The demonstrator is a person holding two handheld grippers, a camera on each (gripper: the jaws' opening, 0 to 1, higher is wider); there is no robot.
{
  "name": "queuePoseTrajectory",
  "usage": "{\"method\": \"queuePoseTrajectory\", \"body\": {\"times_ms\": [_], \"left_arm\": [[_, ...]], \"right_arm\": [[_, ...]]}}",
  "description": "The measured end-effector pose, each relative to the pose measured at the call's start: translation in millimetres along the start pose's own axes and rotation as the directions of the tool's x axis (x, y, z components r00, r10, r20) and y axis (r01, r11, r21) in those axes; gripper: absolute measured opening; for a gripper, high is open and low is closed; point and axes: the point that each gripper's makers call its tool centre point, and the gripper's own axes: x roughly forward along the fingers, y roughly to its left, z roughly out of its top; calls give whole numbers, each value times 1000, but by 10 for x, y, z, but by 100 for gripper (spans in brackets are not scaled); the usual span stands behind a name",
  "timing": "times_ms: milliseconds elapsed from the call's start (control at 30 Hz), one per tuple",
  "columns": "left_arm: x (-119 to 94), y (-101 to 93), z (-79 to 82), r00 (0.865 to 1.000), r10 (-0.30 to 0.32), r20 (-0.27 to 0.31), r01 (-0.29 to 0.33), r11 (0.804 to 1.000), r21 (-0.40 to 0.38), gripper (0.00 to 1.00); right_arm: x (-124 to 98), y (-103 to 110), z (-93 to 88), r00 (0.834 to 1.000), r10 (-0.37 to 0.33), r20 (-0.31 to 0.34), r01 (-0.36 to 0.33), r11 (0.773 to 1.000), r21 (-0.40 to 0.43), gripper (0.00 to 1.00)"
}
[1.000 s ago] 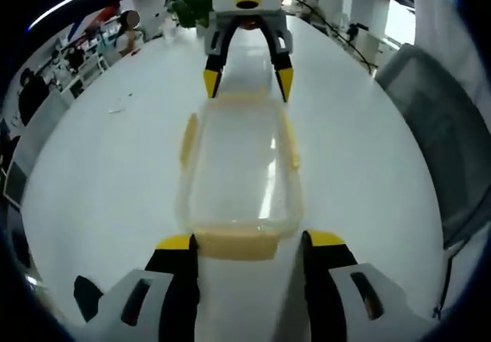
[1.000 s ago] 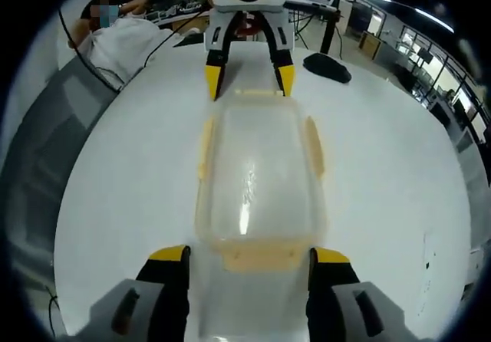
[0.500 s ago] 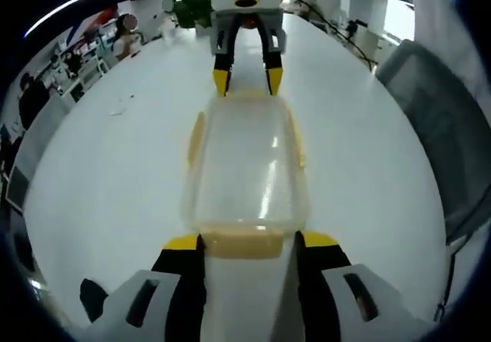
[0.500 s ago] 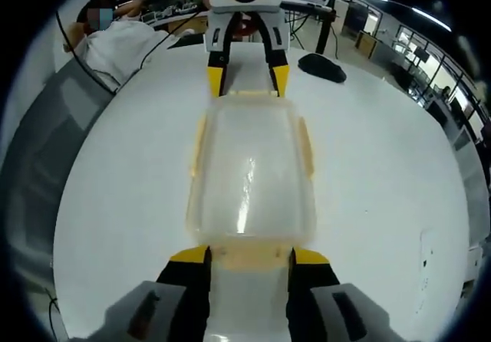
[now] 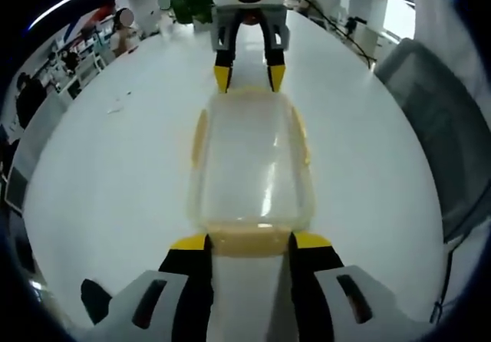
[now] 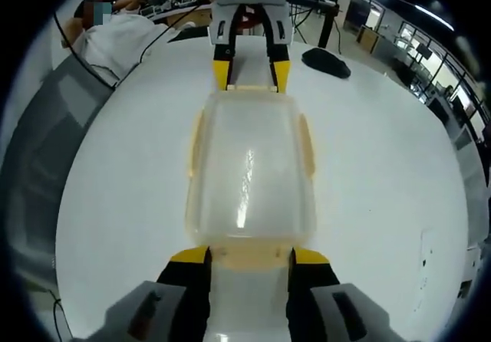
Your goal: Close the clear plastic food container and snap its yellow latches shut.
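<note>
A: Start close in. Where does your left gripper [image 5: 248,242] sit?

B: At the near short end of the clear plastic food container [image 5: 250,158]. Your 2 jaws stand about as wide apart as the yellow end latch [image 5: 247,237] and bracket it, 1 yellow tip at each side. I can't tell whether they press it or just flank it.

A: And your right gripper [image 6: 248,256]?

B: In the right gripper view it does the same at the opposite end latch [image 6: 249,254], partly spread, tips at the latch's 2 corners.

A: So which way does the box run?

B: Its long axis runs straight from one of your grippers to the other, each gripper facing the other across the lid. Each hand is nearest its own end, so the next squeeze is likely inward along that axis.

A: Anything inside?

B: Nothing I can make out through the lid [image 6: 249,169], which lies on the base. The 2 side latches [image 6: 307,144] look flat against the long walls; whether they're snapped is unclear.

A: Farther out?

B: White table [image 5: 115,173], then a potted plant [image 5: 192,1].
</note>
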Motion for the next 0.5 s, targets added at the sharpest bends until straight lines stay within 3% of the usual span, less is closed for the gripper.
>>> {"method": "queuePoseTrajectory", "body": {"times_ms": [267,333,500], "left_arm": [[-17,-26,18,999,49,-16,-48,998,42,36],[-18,-30,20,998,58,-32,-58,998,-9,36],[-9,-16,20,998,60,-35,-60,998,-10,35]], "right_arm": [[-16,1,-11,1000,-1,-2,1,1000,0,35],[-16,15,-6,1000,-5,-4,5,1000,-2,35],[-33,21,-17,1000,-22,5,22,1000,-2,35]]}}
